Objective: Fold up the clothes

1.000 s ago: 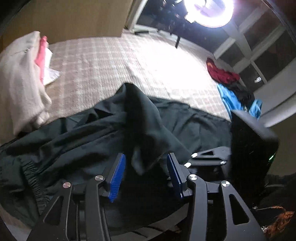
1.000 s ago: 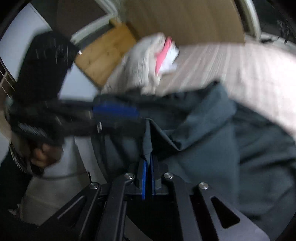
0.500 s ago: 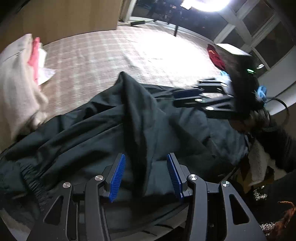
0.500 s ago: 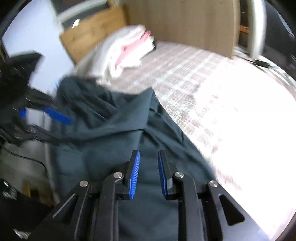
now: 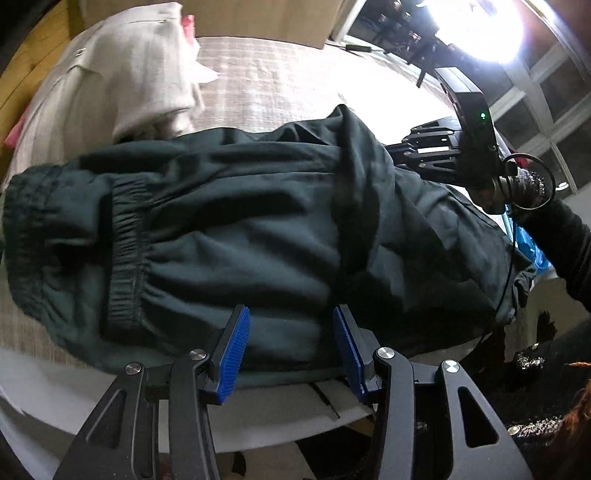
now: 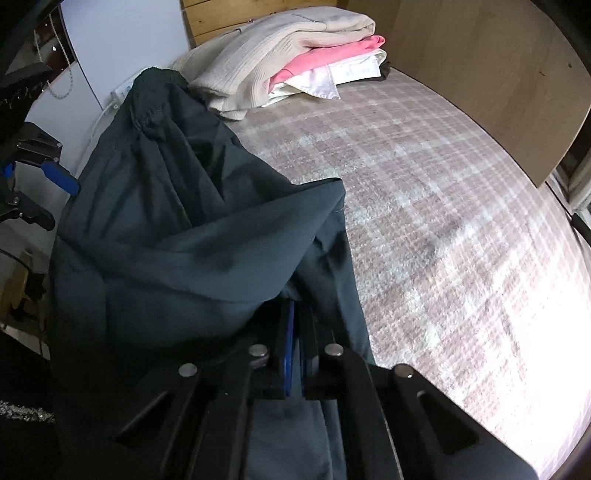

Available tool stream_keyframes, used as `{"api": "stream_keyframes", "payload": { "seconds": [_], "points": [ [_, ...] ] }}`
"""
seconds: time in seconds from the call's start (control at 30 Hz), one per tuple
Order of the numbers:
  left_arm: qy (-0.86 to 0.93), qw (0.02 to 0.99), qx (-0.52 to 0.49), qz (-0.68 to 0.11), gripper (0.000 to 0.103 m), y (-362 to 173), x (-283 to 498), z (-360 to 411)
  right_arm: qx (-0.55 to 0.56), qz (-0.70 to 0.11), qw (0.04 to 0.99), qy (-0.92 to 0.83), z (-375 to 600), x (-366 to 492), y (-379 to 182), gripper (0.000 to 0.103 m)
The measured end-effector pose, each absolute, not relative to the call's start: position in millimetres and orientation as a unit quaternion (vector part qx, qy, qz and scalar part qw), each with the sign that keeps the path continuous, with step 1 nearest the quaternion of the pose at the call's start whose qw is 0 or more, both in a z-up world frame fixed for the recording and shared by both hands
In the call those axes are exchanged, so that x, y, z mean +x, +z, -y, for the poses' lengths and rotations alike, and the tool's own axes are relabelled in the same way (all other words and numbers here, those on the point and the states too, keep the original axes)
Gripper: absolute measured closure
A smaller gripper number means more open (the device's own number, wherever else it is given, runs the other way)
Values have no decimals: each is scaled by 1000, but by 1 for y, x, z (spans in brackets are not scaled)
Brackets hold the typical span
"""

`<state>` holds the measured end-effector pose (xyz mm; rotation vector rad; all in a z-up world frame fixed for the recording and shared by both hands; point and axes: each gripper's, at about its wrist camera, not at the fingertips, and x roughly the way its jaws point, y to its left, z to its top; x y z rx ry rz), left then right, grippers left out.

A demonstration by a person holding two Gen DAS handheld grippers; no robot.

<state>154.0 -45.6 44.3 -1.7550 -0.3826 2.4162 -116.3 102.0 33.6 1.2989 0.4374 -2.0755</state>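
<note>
**Q:** What surrounds you?

**Me:** Checked bedding covers the bed [image 6: 424,192], with a wooden headboard panel [image 6: 480,74] behind it and a bright lamp [image 5: 476,26] by the windows.

**Q:** Where is the garment?

**Me:** Dark green trousers [image 5: 240,221] lie crumpled across the bed's near edge, elastic waistband [image 5: 127,254] toward my left.

**Q:** Anything beside them?

**Me:** Folded clothes [image 6: 295,59] are stacked beyond the waistband: cream on top, pink and white beneath.

**Q:** Your tongs?

**Me:** My left gripper [image 5: 291,347] hangs with jaws apart above the trousers, pressing nothing. My right gripper [image 6: 293,343] is clamped on a raised fold of the trousers; draped cloth hides its tips.
</note>
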Motion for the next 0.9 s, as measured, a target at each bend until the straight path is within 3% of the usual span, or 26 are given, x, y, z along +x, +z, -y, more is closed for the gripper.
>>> {"api": "stream_keyframes", "payload": {
  "seconds": [0.37,0.43,0.47,0.5,0.63,0.7,0.73,0.9],
  "points": [
    [808,20,-570,147,58,44,172,65,514,-147,336,-775,-120,-142,46,101],
    [807,17,-571,147,58,44,173,66,504,-180,330,-777,-116,-135,47,87],
    [806,14,-574,148,58,42,173,67,499,-192,327,-779,-114,-133,47,71],
    [804,12,-575,148,58,40,173,67,496,-201,324,-780,-113,-132,47,66],
    [802,18,-580,145,58,41,170,69,499,-210,330,-773,-110,-128,43,67],
    [801,22,-582,141,58,41,166,65,496,-211,330,-775,-112,-129,40,95],
    [800,25,-583,139,58,41,164,63,495,-206,331,-776,-114,-131,40,101],
    [798,40,-586,135,58,41,155,54,518,-121,280,-799,-156,-169,42,100]
  ]
}}
